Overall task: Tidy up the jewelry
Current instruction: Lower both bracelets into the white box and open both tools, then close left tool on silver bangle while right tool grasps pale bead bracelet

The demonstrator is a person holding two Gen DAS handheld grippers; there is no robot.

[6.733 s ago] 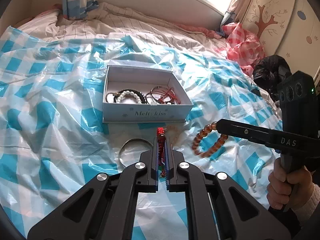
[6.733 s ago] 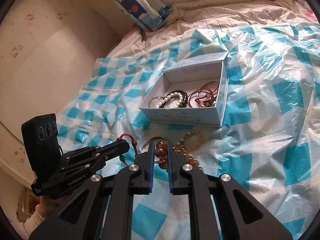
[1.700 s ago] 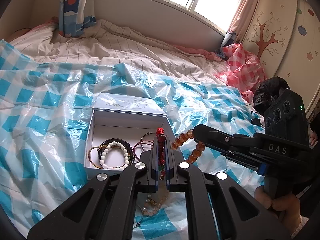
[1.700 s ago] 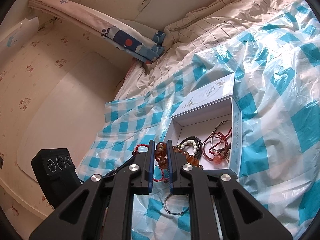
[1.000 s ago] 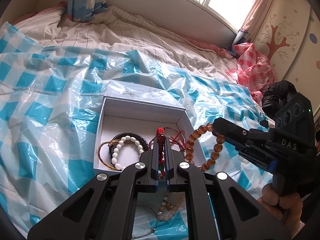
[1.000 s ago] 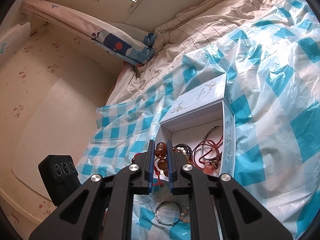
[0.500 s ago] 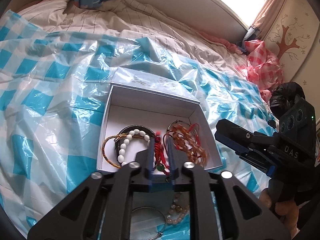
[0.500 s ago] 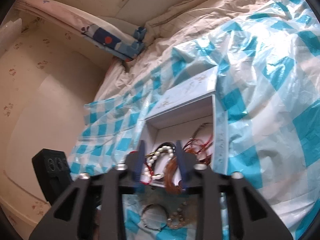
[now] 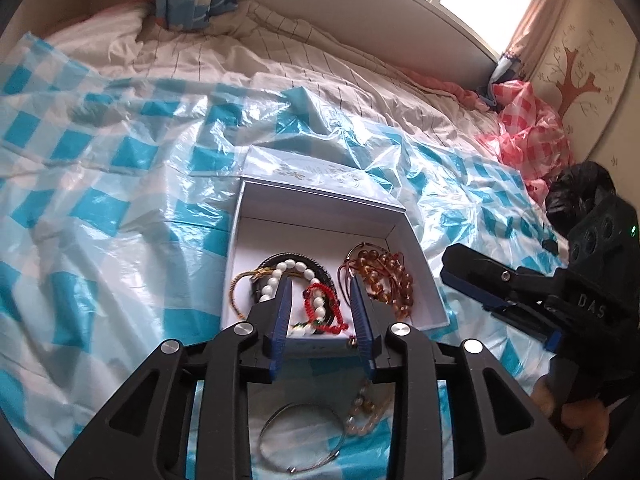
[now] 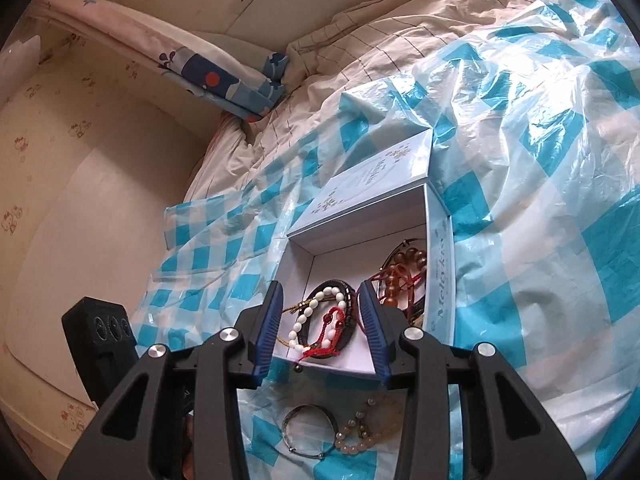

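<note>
The left gripper point(image 9: 320, 312) has just been opening, jaws apart, nothing clamped. Its red bracelet point(image 9: 320, 308) lies in the box point(image 9: 316, 204) below, seemingly released for storage. The right gripper point(image 10: 320, 320) is parted too.

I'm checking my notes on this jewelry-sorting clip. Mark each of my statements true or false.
1. The amber bead bracelet lies inside the white box. True.
2. The left gripper clamps the red cord bracelet. False: its jaws have just been opening and the bracelet lies loose in the box.
3. A silver bangle lies outside the box on the checked plastic sheet. True.
4. The right gripper holds the amber bracelet. False: its jaws stand open, empty.
</note>
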